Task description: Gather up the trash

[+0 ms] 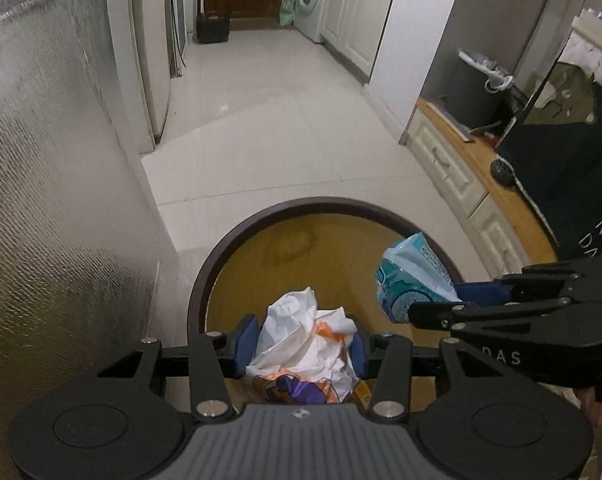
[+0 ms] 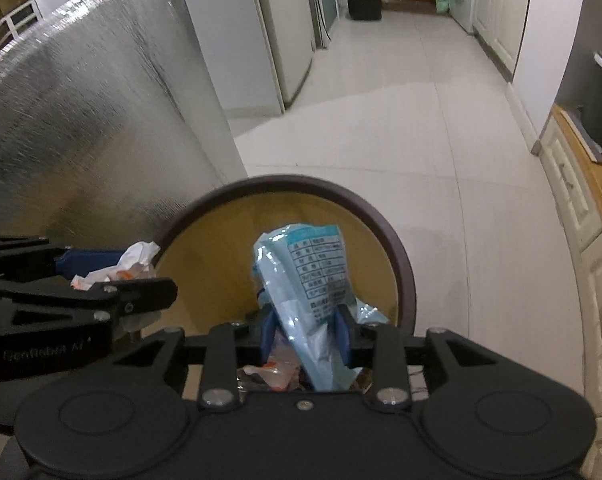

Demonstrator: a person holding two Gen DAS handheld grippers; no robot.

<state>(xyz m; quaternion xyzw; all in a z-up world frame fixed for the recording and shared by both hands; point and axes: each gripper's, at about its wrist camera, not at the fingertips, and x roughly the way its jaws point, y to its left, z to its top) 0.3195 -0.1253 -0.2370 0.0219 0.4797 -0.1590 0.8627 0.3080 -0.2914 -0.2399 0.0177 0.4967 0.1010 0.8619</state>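
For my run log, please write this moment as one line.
left gripper: shut on crumpled white wrapper | right gripper: shut on light blue packet | both over round bin

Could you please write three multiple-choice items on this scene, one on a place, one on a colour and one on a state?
1. Where do both tongs hold their trash?
A. over the round bin
B. beside the washing machine
C. on the wooden counter

2. What colour is the packet in the right tongs?
A. red
B. light blue
C. black

3. What state are the left tongs in?
A. wide open, empty
B. shut on crumpled white paper
C. out of view

Answers:
1 A, the left tongs and right tongs sit above the bin.
2 B, the packet is pale blue.
3 B, the pads squeeze the crumpled white paper.
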